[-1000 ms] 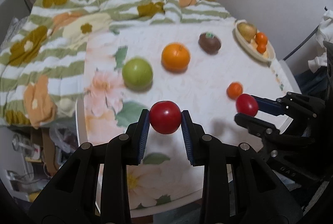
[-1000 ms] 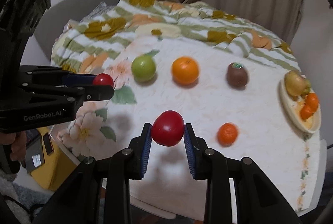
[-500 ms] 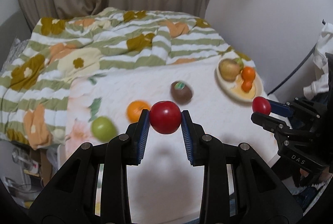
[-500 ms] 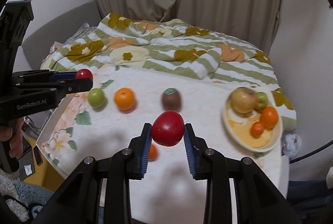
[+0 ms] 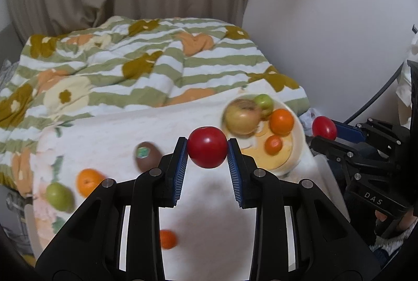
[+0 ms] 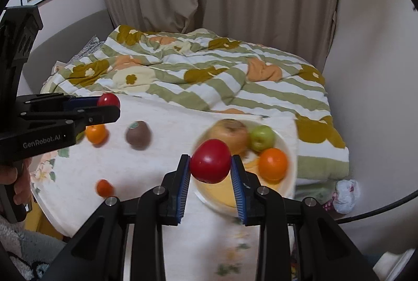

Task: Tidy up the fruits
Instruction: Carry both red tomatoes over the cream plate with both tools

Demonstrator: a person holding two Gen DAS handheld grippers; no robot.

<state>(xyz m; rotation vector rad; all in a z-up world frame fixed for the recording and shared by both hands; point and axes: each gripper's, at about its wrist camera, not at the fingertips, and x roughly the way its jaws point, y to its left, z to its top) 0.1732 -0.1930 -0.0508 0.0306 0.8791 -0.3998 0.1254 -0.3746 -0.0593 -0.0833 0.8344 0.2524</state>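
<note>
Both tongs are carried from the counter (image 6: 162, 129) middle toward the plate (image 6: 286, 145) since a second ago. The left tongs (image 5: 207, 151) pinch a red tomato (image 5: 207, 147); the right tongs (image 6: 210, 163) pinch another tomato (image 6: 210, 160) above the plate. Release is judged imminent.

Left tool (image 5: 207, 150) clamped, raised; right tool (image 6: 210, 161) likewise.

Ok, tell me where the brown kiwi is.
The brown kiwi lies on the table in the right wrist view, left of the plate, beside an orange.
</note>
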